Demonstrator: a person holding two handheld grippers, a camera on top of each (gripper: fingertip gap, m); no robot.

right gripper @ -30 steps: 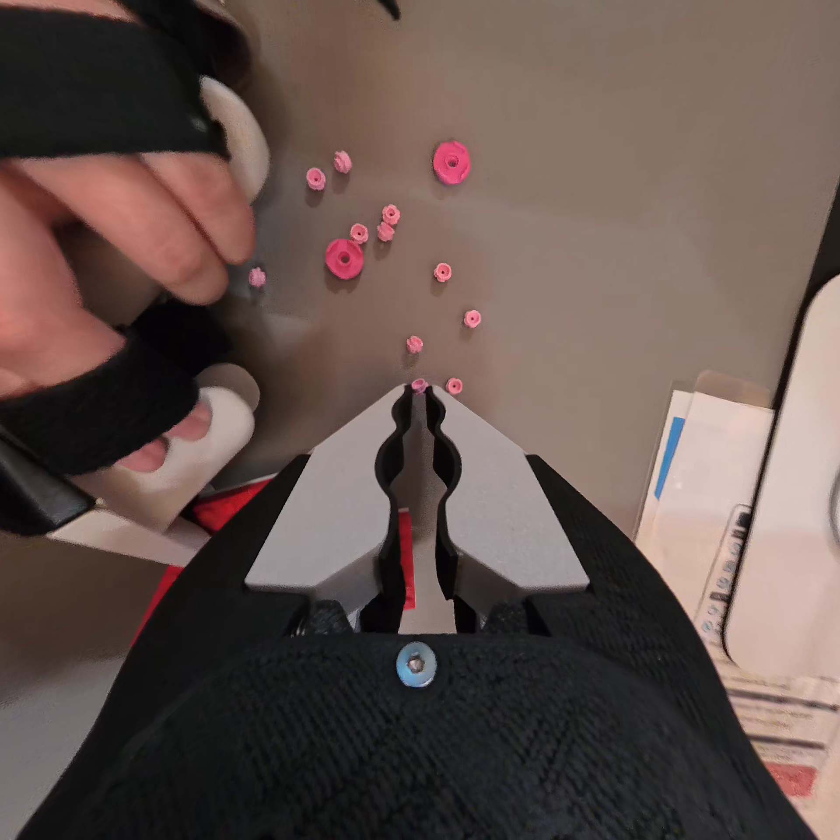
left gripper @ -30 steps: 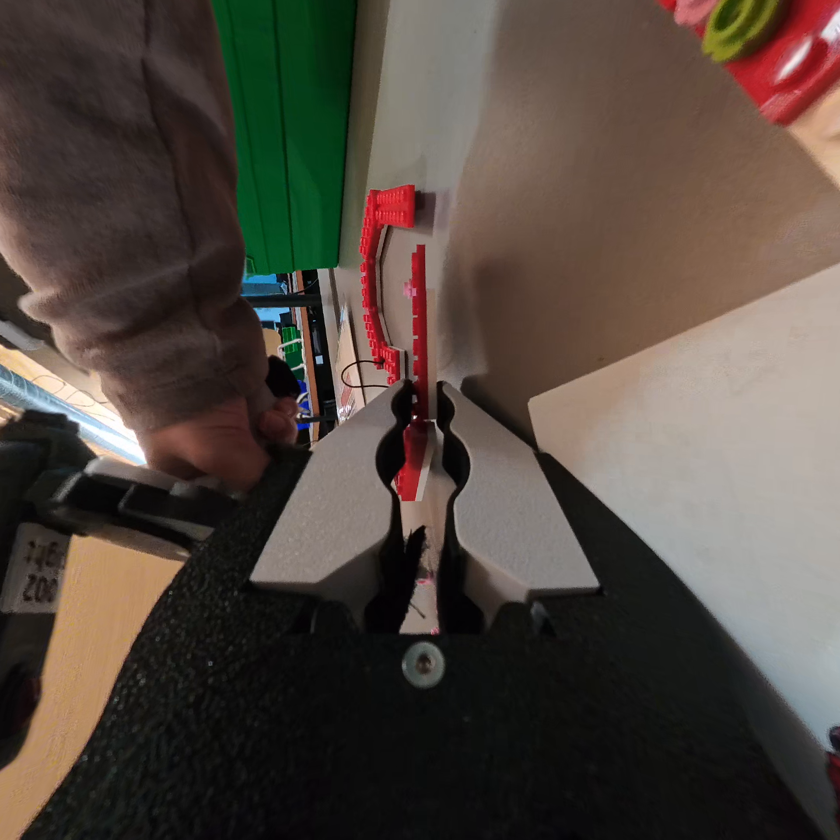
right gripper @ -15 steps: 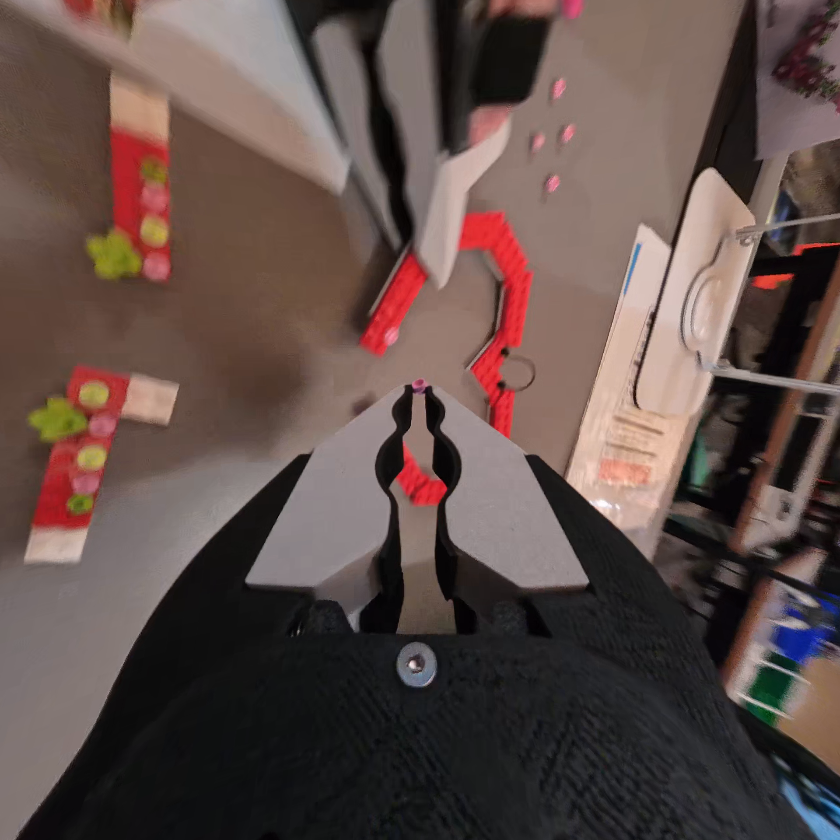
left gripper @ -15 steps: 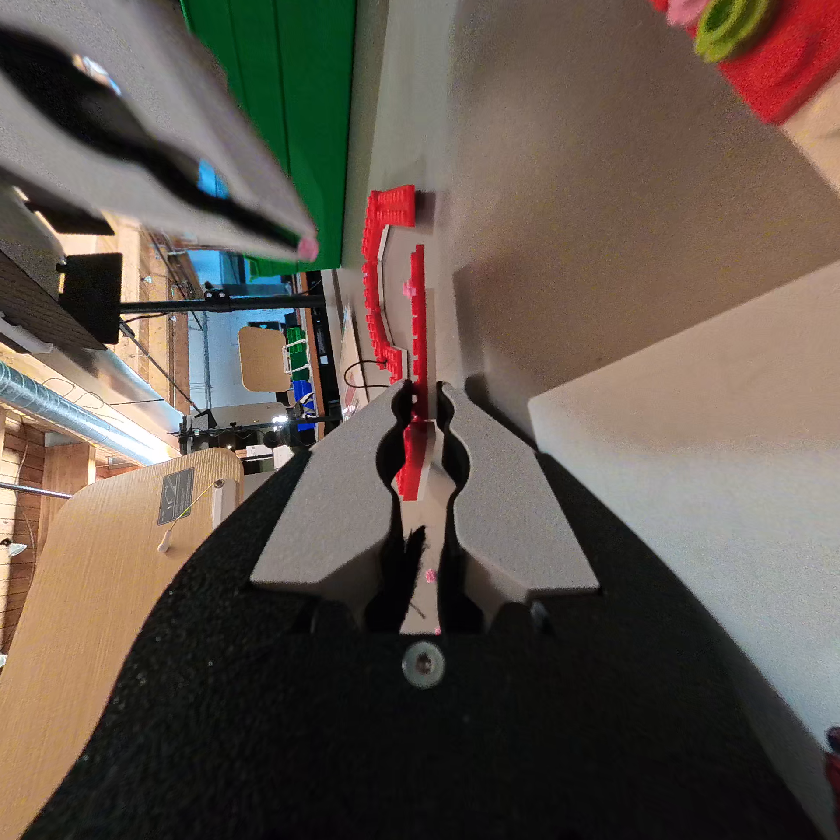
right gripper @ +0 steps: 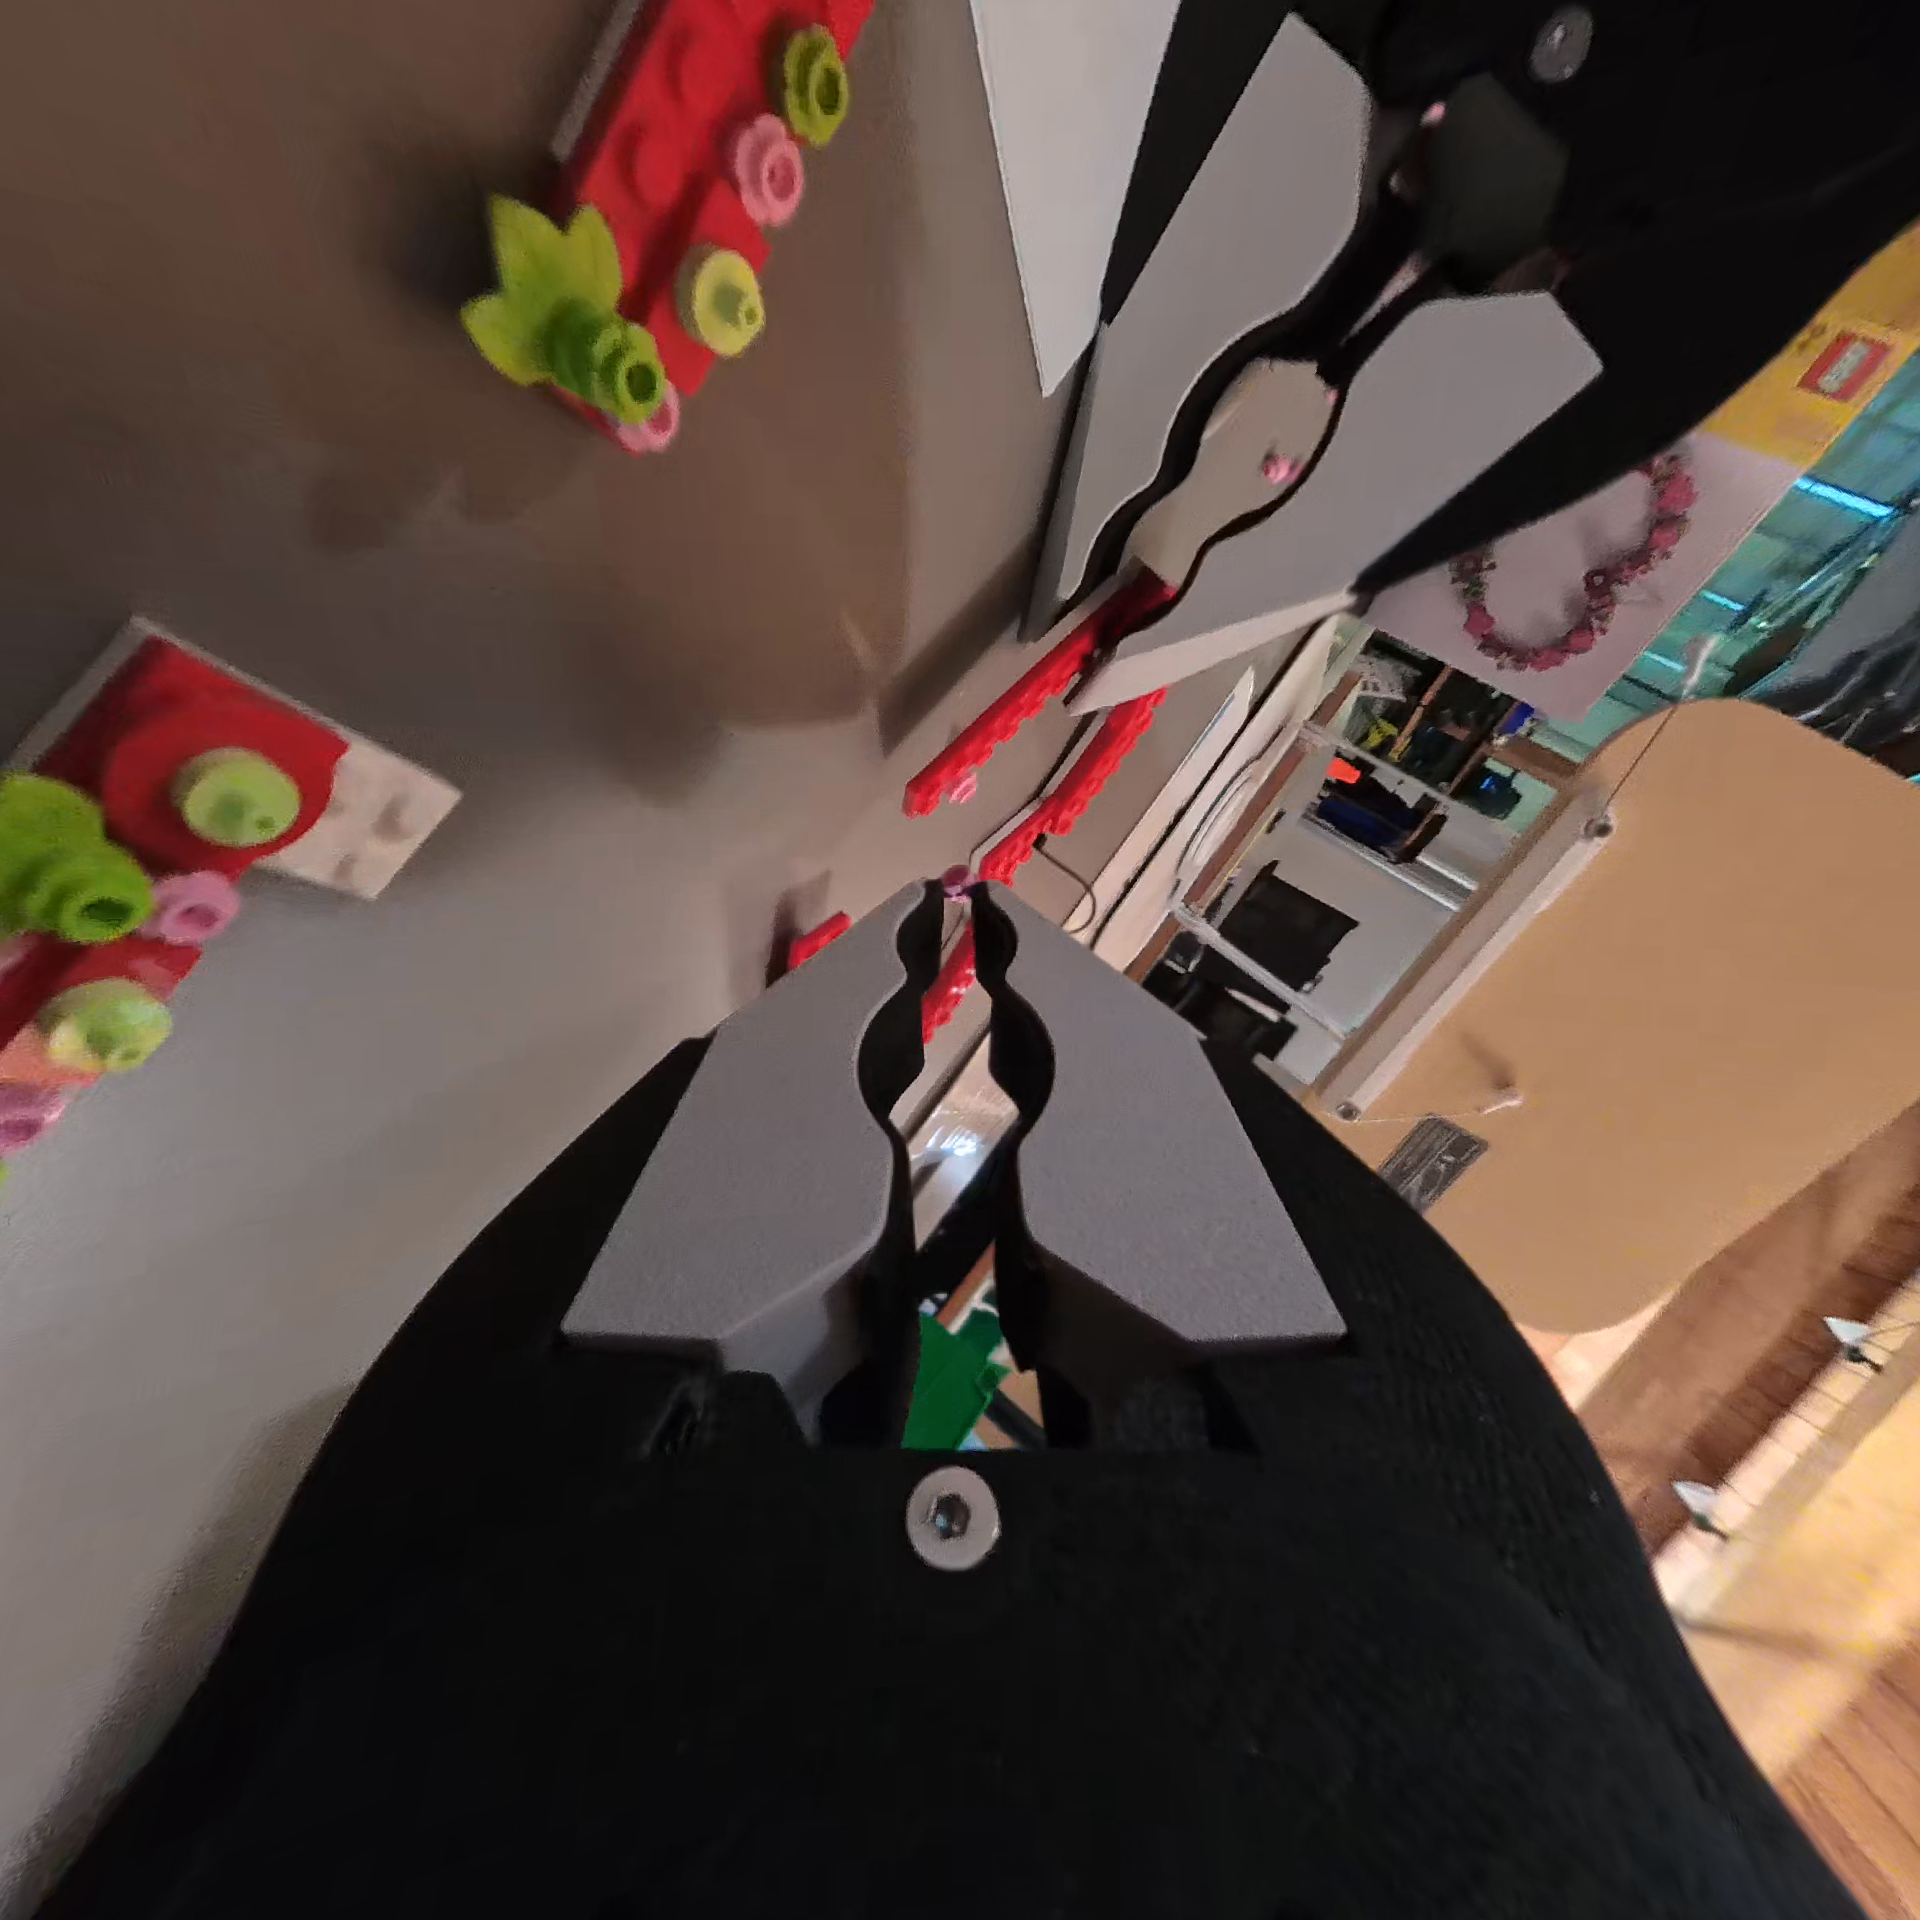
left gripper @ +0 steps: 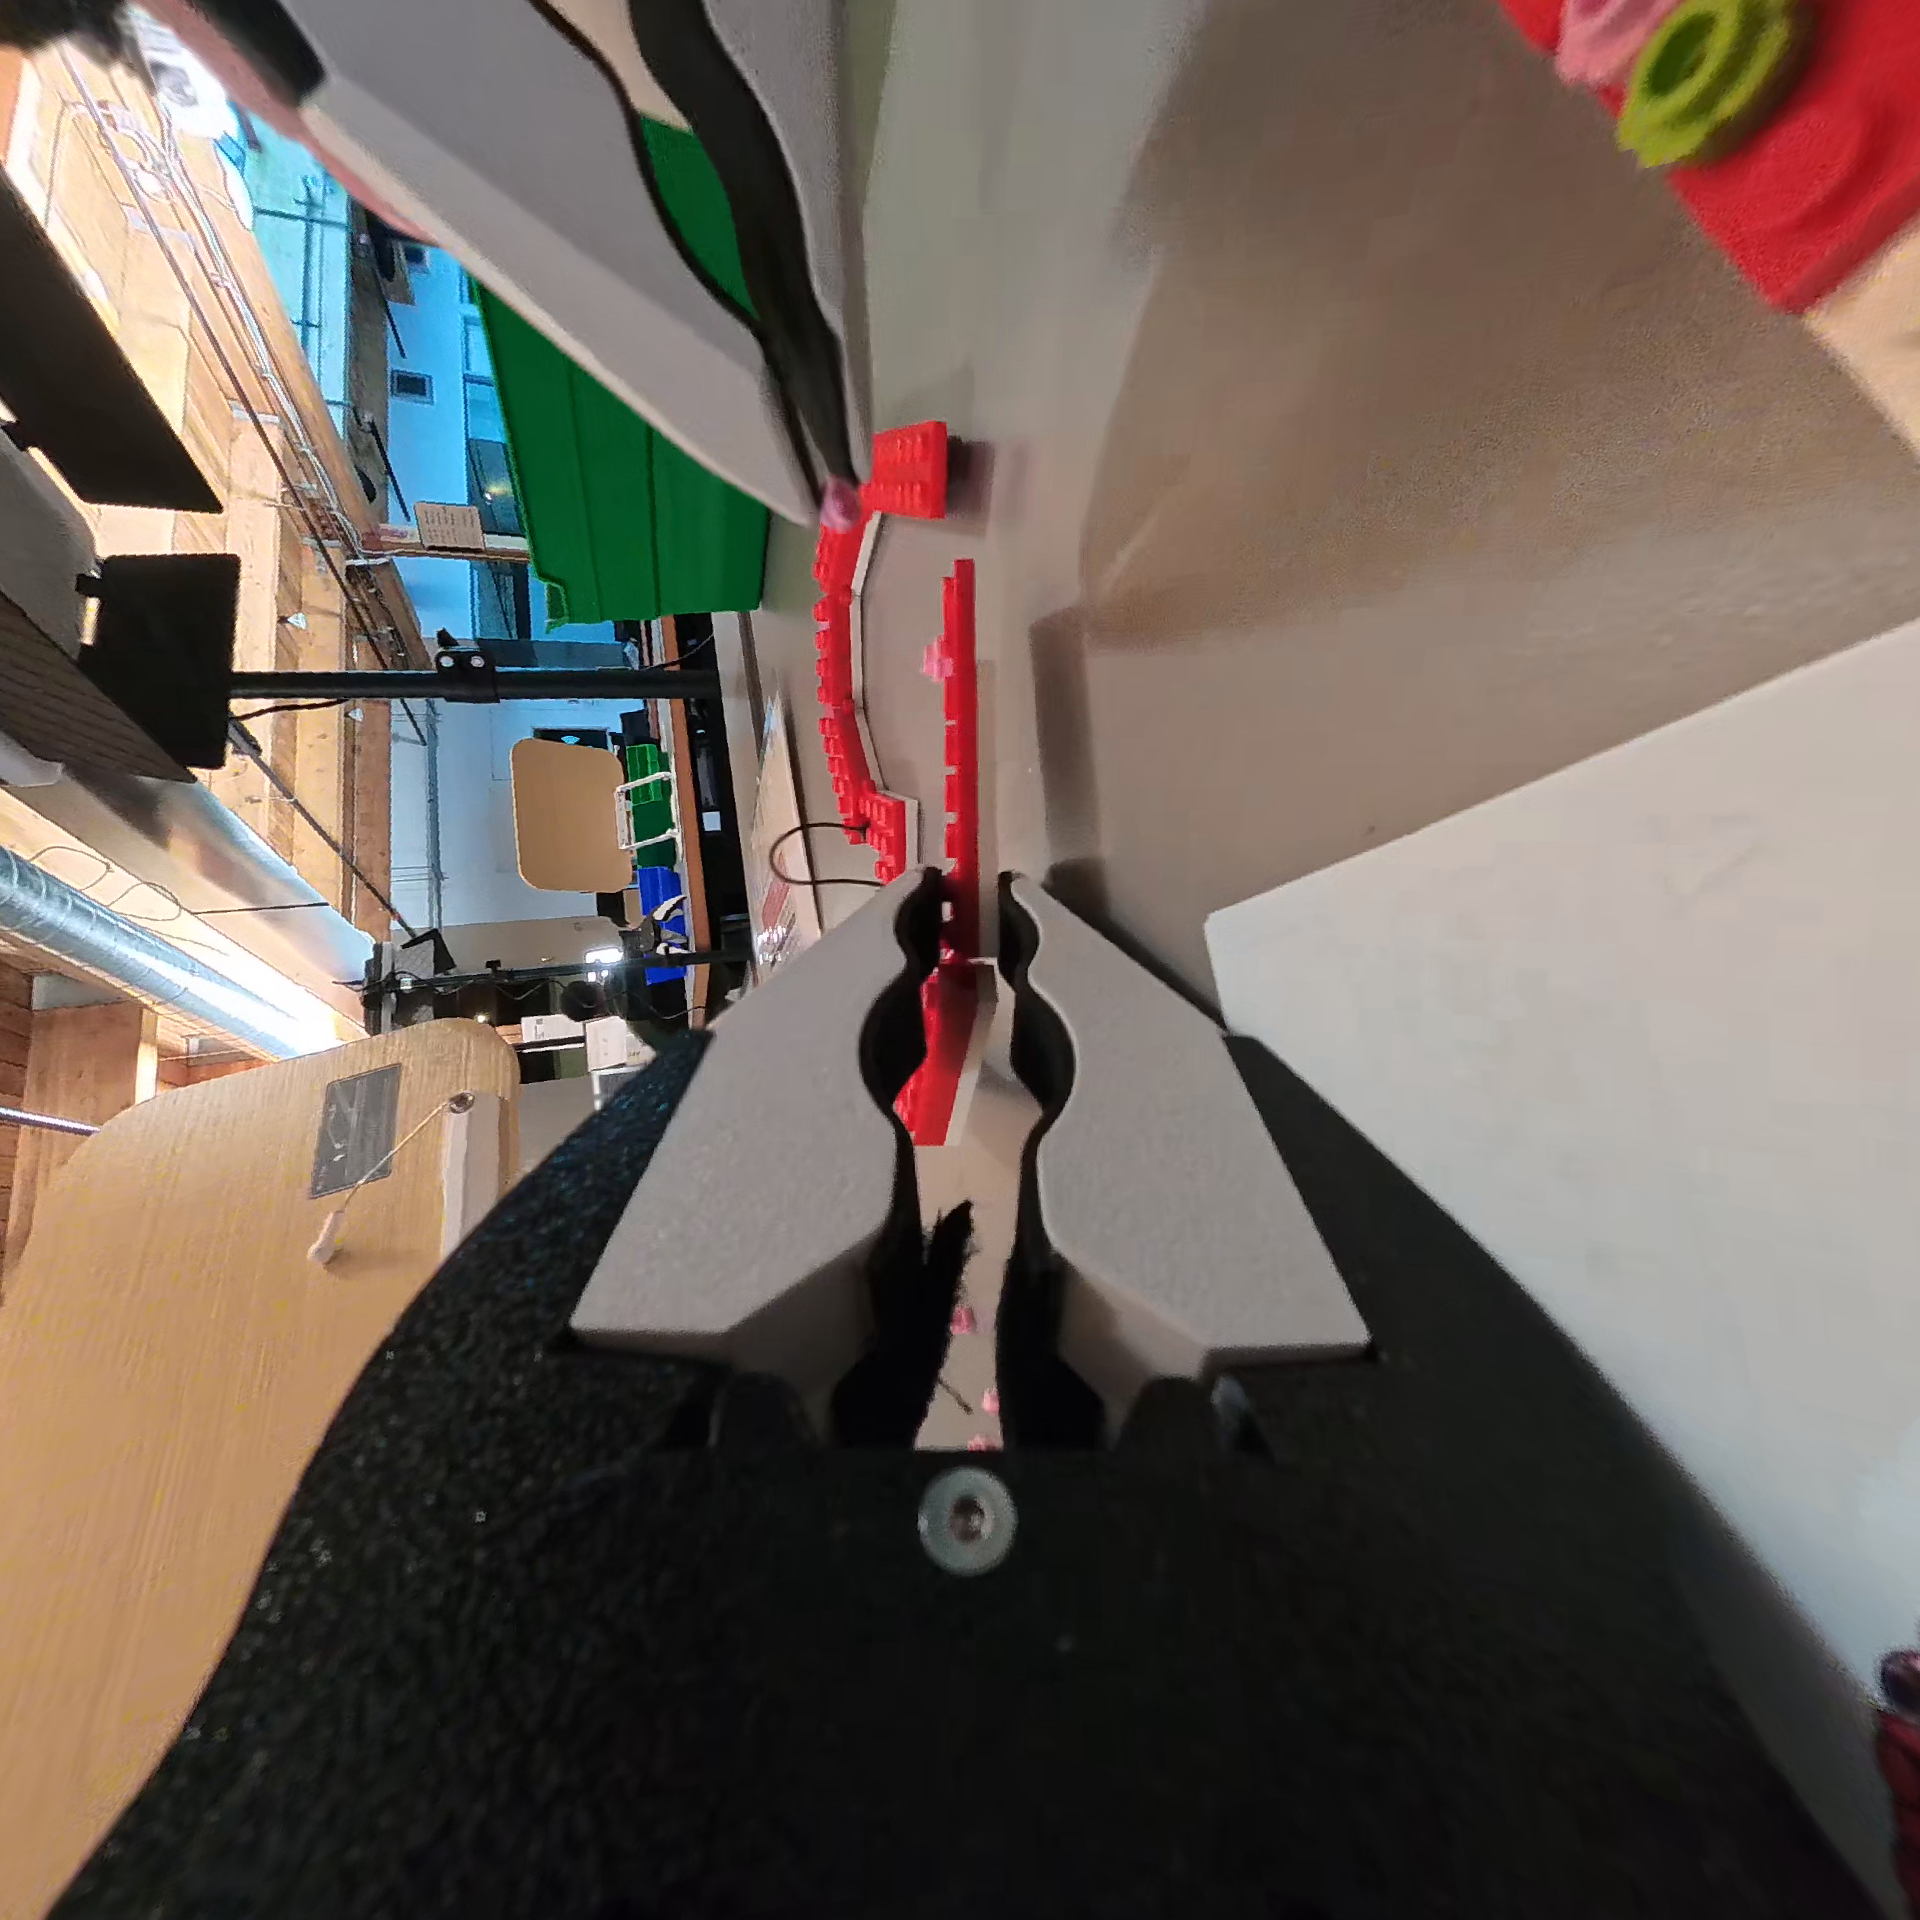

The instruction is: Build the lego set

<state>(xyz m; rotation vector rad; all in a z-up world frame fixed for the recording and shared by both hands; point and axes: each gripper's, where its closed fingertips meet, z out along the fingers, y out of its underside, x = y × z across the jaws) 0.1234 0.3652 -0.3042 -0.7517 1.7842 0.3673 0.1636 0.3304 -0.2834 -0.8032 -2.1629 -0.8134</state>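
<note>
Left gripper (left gripper: 964,899) rolled sideways, clamped on the straight red plate strip (left gripper: 961,727) on the desk (left gripper: 1299,520); right gripper (right gripper: 958,891) tilted, pinching a tiny pink stud (right gripper: 956,885) above the curved red strip (left gripper: 847,707).

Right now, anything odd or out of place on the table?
Nothing stands out. Left gripper clamps the red strip; right gripper pinches a pink stud by the red arc. Flowered red pieces sit intact.
</note>
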